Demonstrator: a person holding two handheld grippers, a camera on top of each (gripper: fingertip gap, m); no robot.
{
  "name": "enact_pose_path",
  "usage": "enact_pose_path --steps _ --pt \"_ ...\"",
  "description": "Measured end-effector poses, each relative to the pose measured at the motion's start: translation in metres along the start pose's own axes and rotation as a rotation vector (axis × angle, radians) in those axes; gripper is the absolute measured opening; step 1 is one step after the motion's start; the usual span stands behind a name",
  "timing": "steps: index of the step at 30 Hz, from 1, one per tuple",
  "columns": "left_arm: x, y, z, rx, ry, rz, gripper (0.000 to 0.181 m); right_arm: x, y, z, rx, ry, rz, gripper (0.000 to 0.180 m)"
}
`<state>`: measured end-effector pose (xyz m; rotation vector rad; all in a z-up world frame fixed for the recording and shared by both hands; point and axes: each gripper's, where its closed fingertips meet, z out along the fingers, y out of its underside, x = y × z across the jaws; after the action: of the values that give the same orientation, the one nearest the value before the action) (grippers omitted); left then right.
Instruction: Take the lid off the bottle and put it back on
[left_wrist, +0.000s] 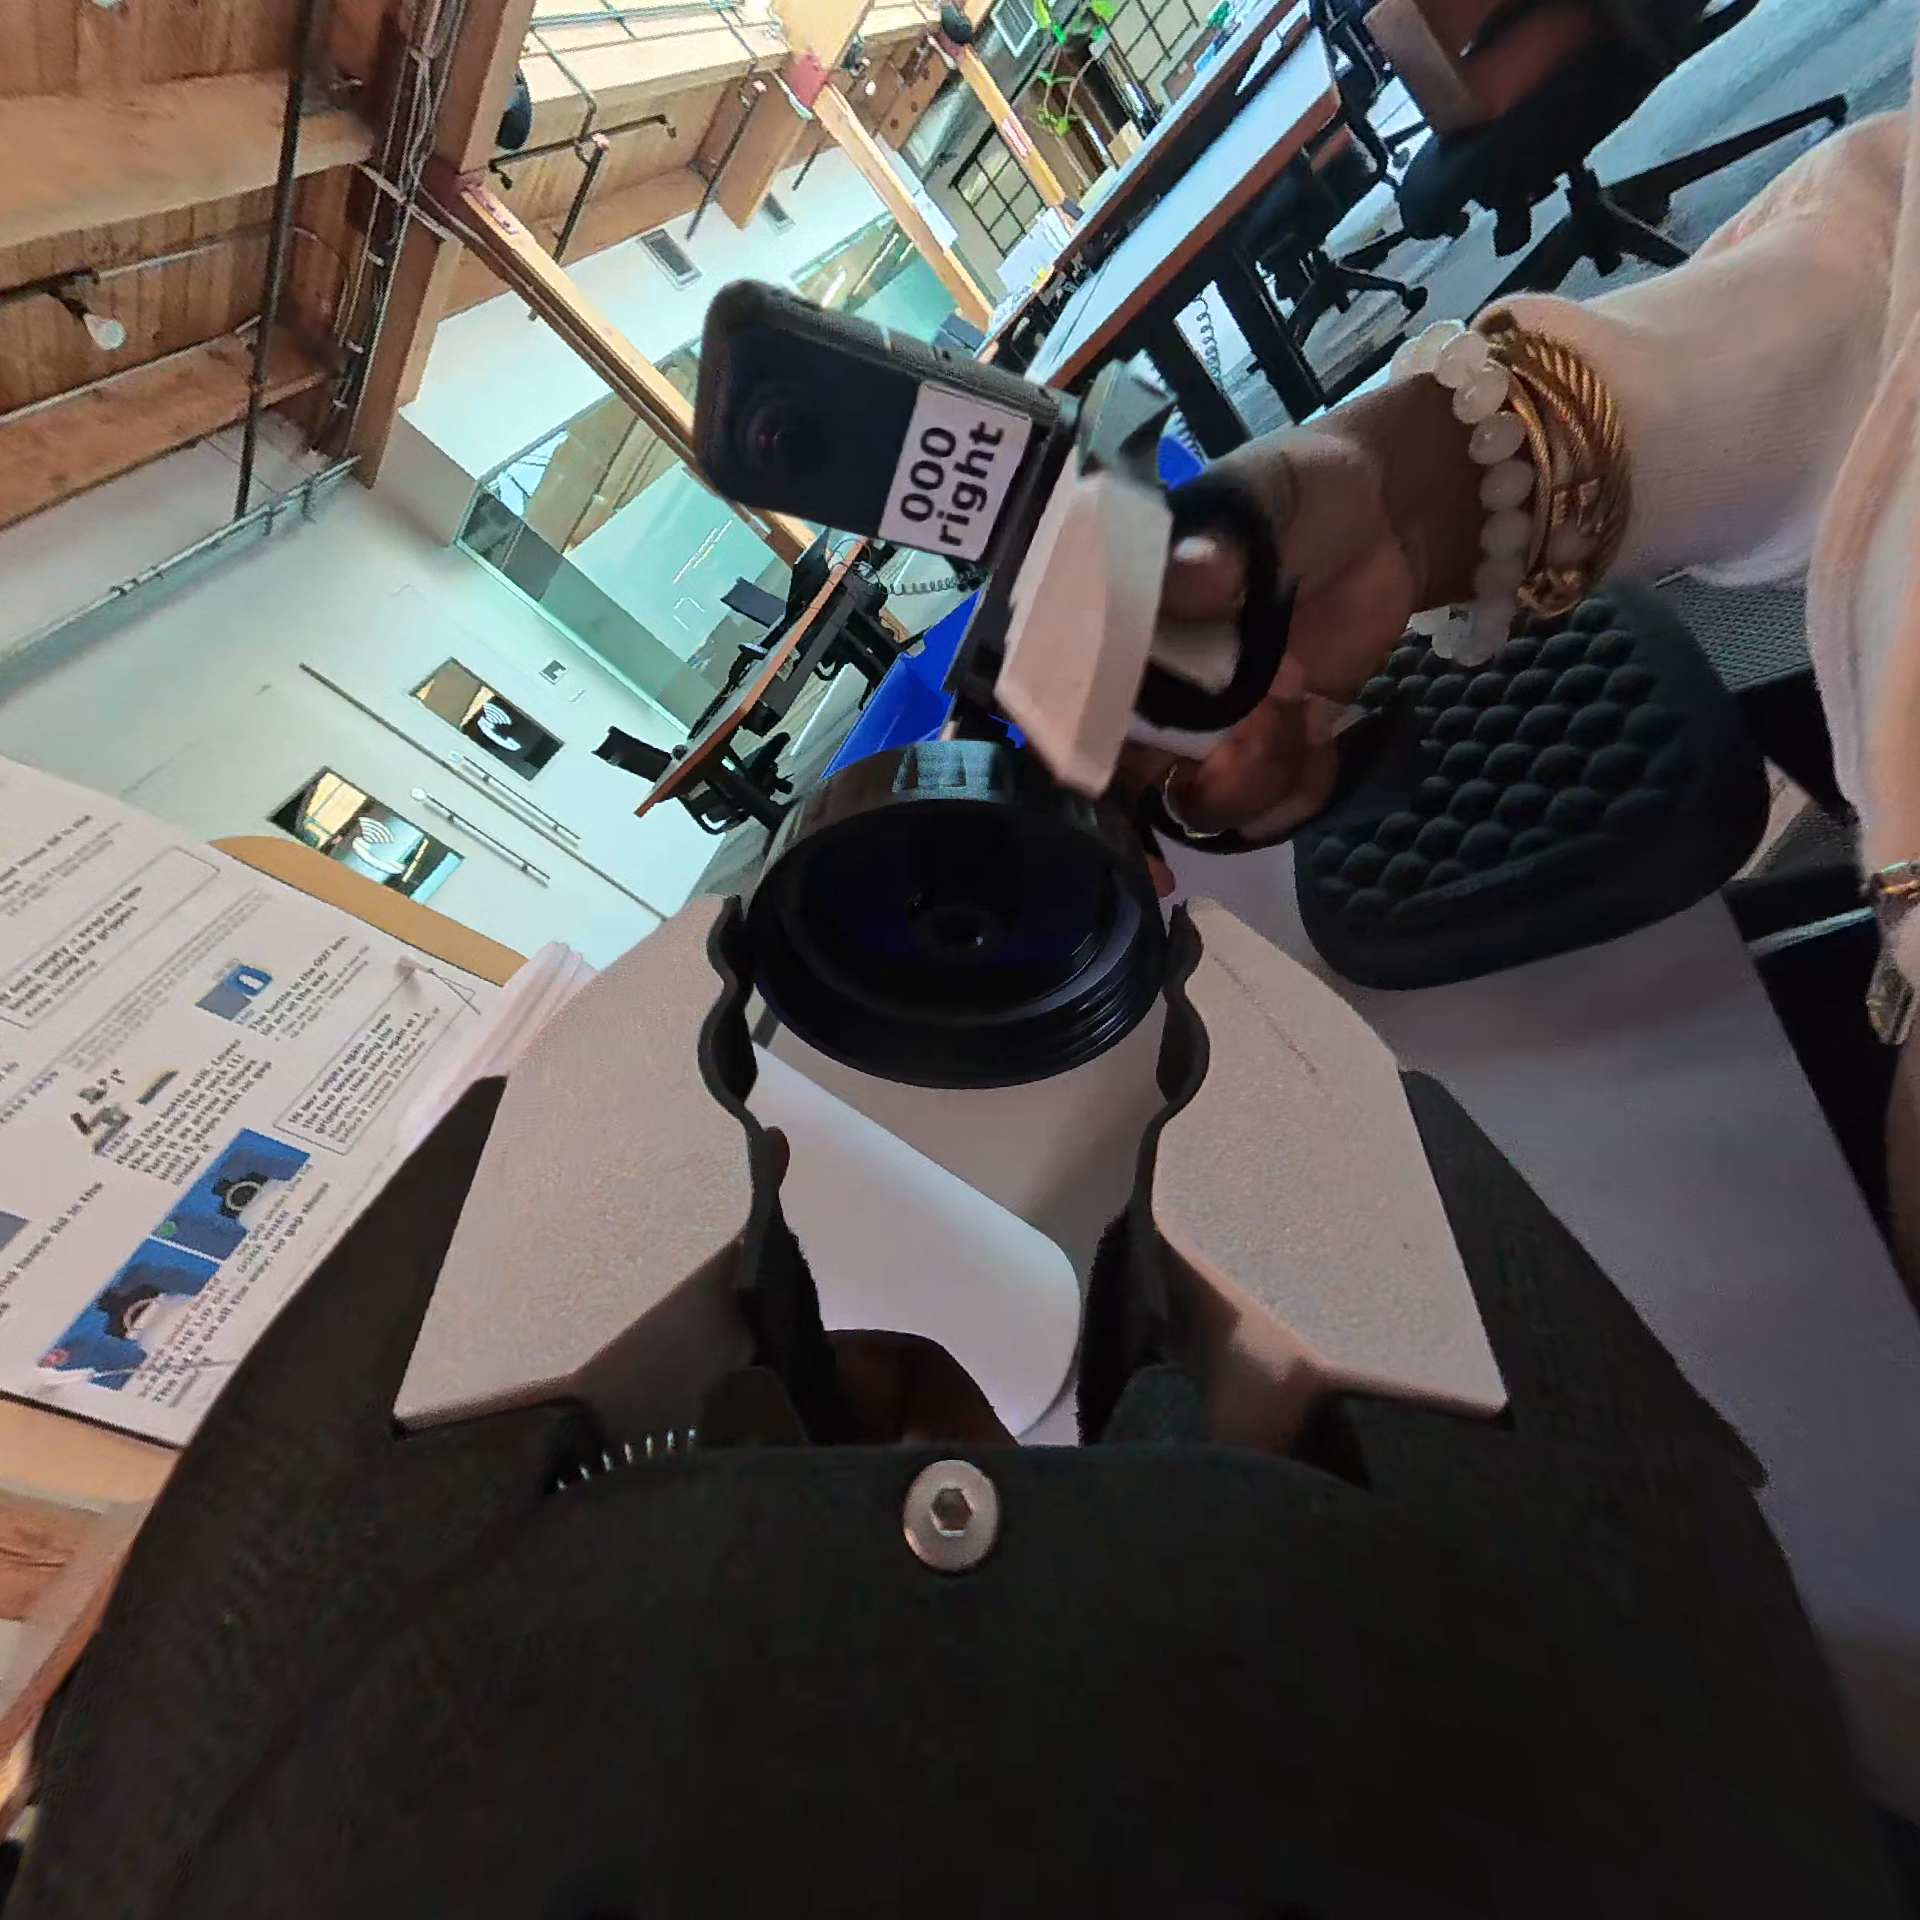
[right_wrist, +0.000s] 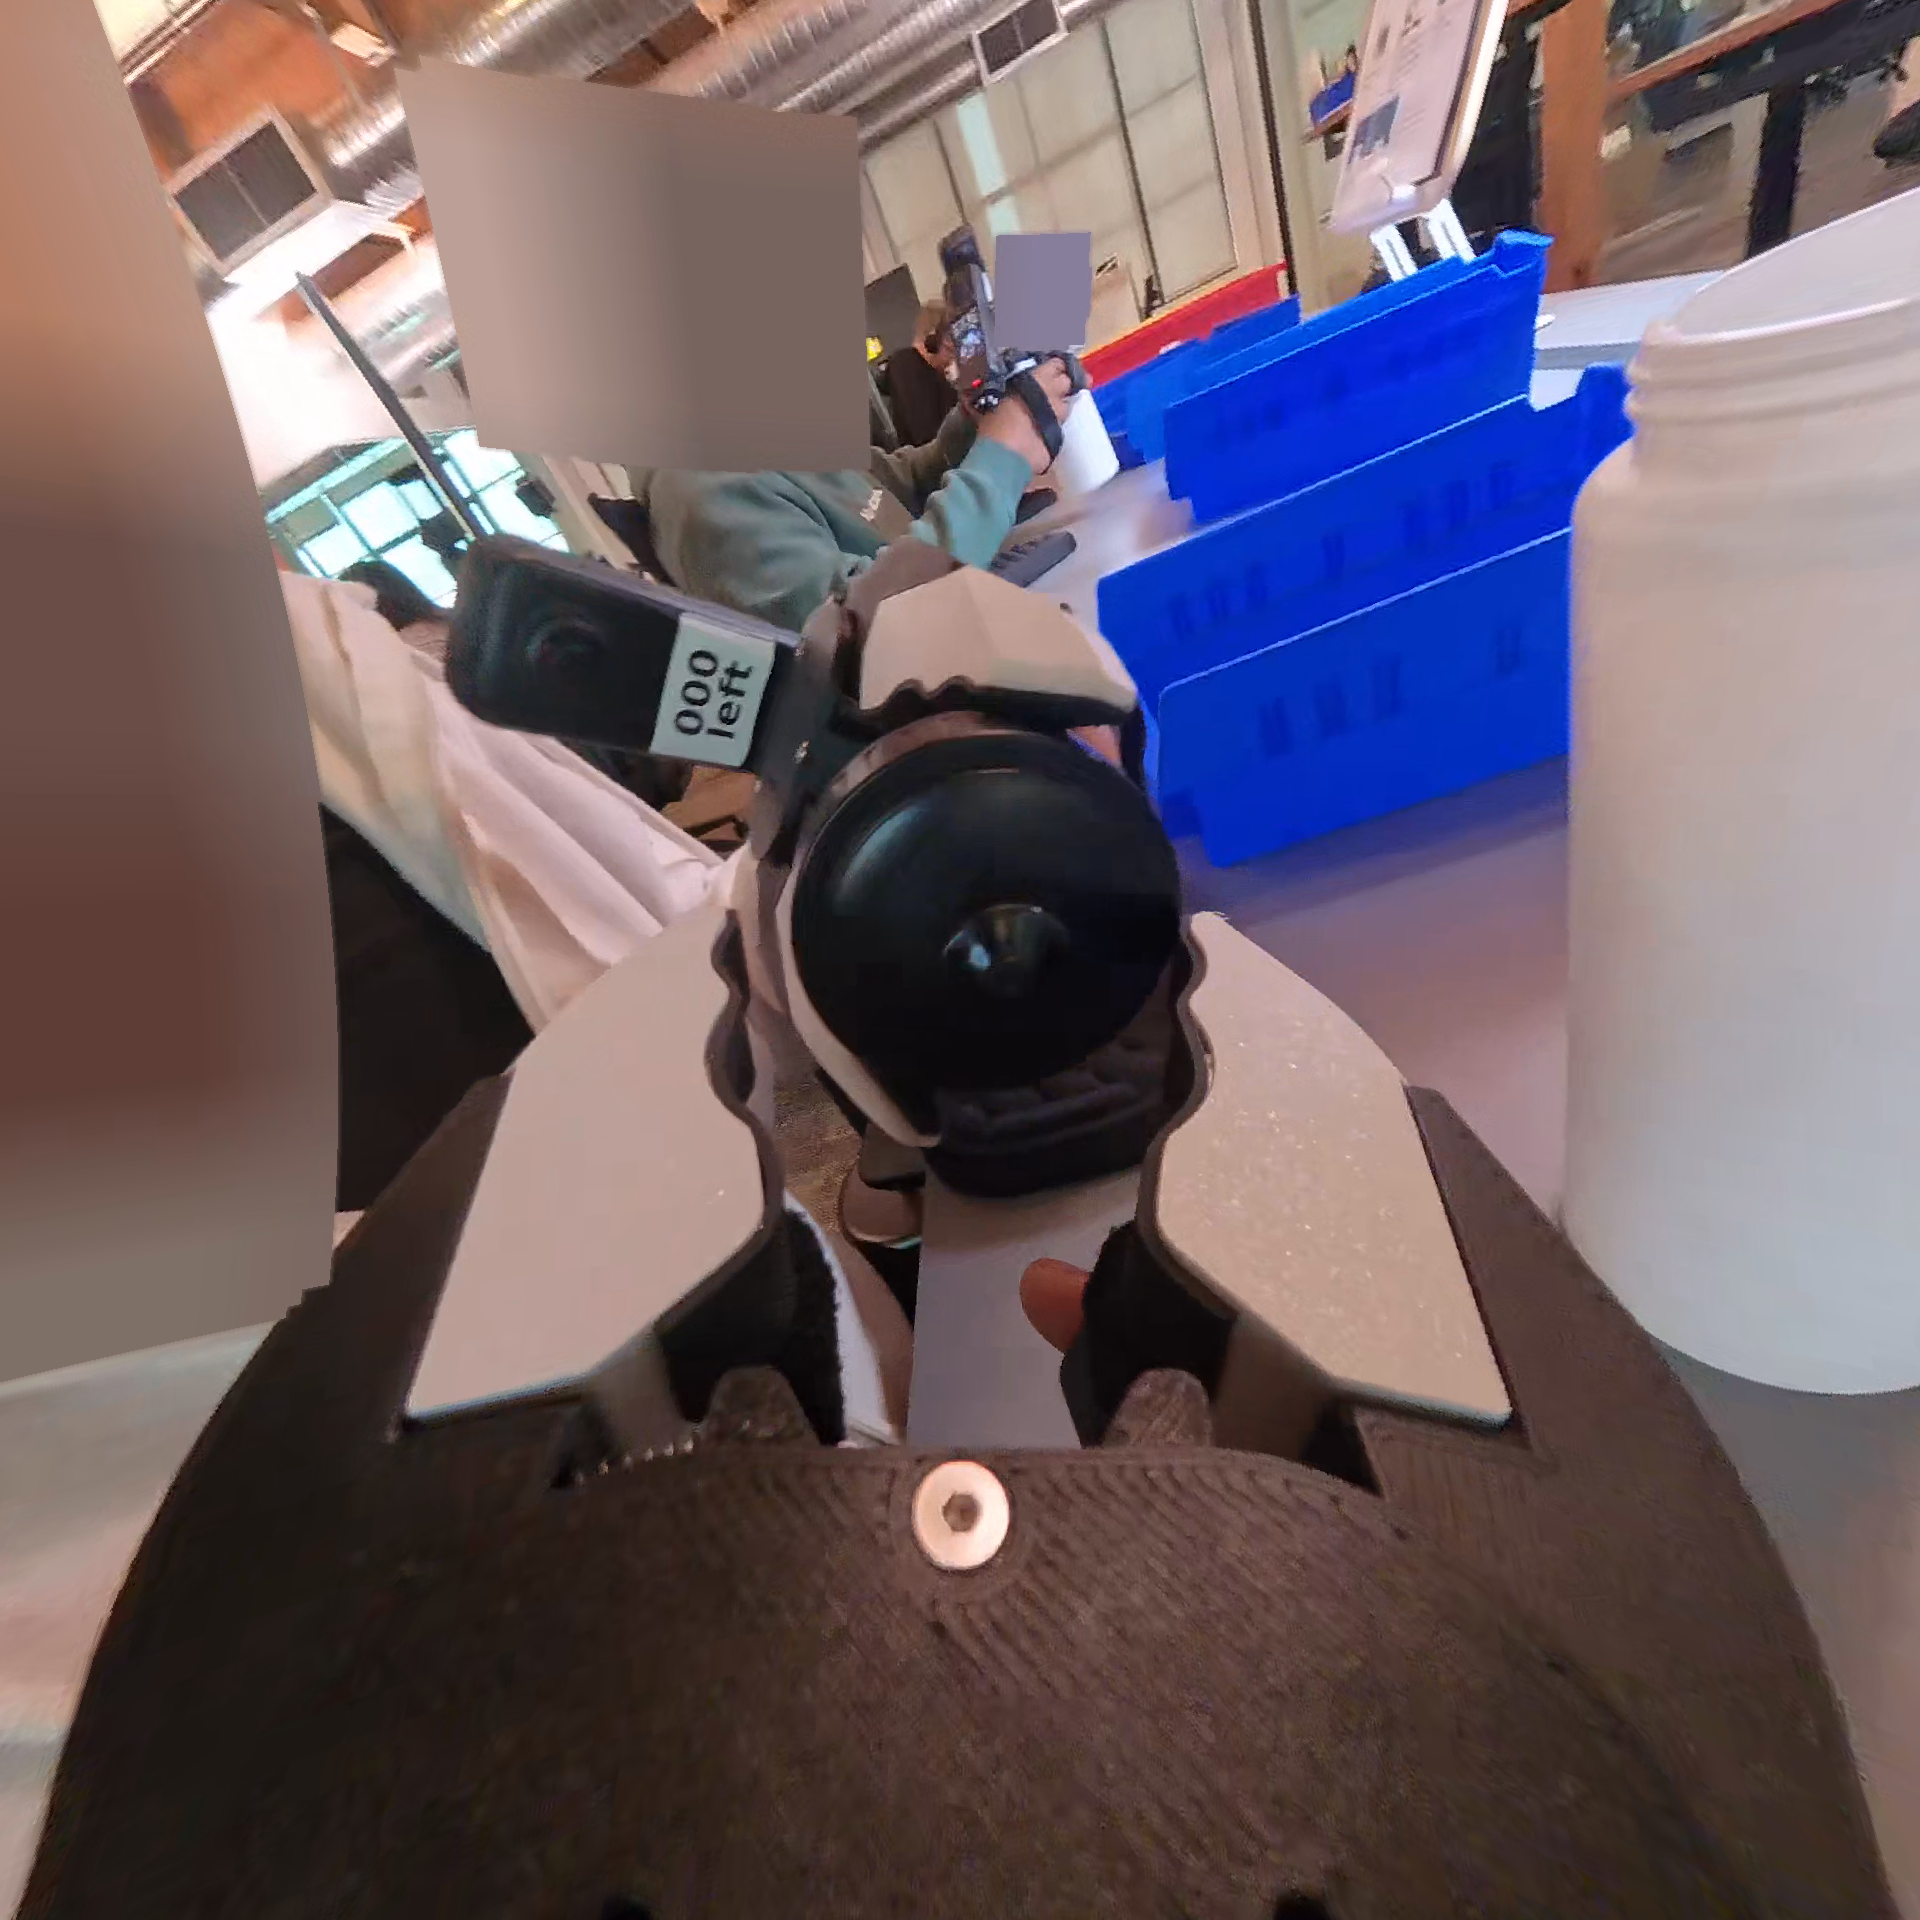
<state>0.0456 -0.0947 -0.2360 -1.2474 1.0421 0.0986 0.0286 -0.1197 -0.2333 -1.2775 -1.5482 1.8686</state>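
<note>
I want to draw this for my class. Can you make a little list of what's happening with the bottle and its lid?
lid: black, off the bottle, in the air
bottle: white, upright on the table, top open
left gripper: closed on the lid
right gripper: fingers either side of the lid, grip unclear
behind: blue bins
</note>
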Motion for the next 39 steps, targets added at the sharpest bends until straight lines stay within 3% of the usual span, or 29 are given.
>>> enact_pose_path --steps 1,7,11,15,22,25,29,31,33,39 --pt "0.000 -0.001 0.001 0.002 -0.006 0.006 0.076 0.002 -0.001 0.000 0.005 0.012 -0.001 0.071" --pt "-0.009 0.000 0.002 -0.006 -0.061 -0.053 0.077 0.004 -0.008 -0.003 0.043 0.029 -0.030 0.069" --pt "-0.055 0.013 -0.005 0.020 -0.218 -0.415 0.109 0.006 -0.044 -0.029 0.017 0.109 -0.218 0.071" --pt "-0.094 0.047 0.000 -0.016 -0.326 -0.721 0.129 0.012 -0.081 -0.050 -0.229 0.198 -0.468 0.070" --pt "-0.105 0.083 0.038 -0.185 -0.286 -0.625 0.136 0.067 -0.110 -0.043 -0.876 0.190 -0.727 0.070" --pt "-0.093 0.080 0.051 -0.160 -0.218 -0.660 0.136 0.084 -0.106 -0.031 -1.061 0.132 -0.791 0.070" --pt "-0.097 0.087 0.065 -0.090 -0.252 -0.689 0.132 0.101 -0.098 -0.018 -1.198 0.088 -0.780 0.070" --pt "-0.090 0.094 0.072 -0.092 -0.226 -0.700 0.125 0.107 -0.097 -0.016 -1.252 0.084 -0.775 0.070" --pt "-0.080 0.104 0.076 -0.098 -0.201 -0.721 0.104 0.110 -0.096 -0.015 -1.292 0.073 -0.746 0.070" --pt "-0.076 0.109 0.078 -0.045 -0.189 -0.756 0.101 0.114 -0.091 -0.020 -1.377 0.076 -0.730 0.070"
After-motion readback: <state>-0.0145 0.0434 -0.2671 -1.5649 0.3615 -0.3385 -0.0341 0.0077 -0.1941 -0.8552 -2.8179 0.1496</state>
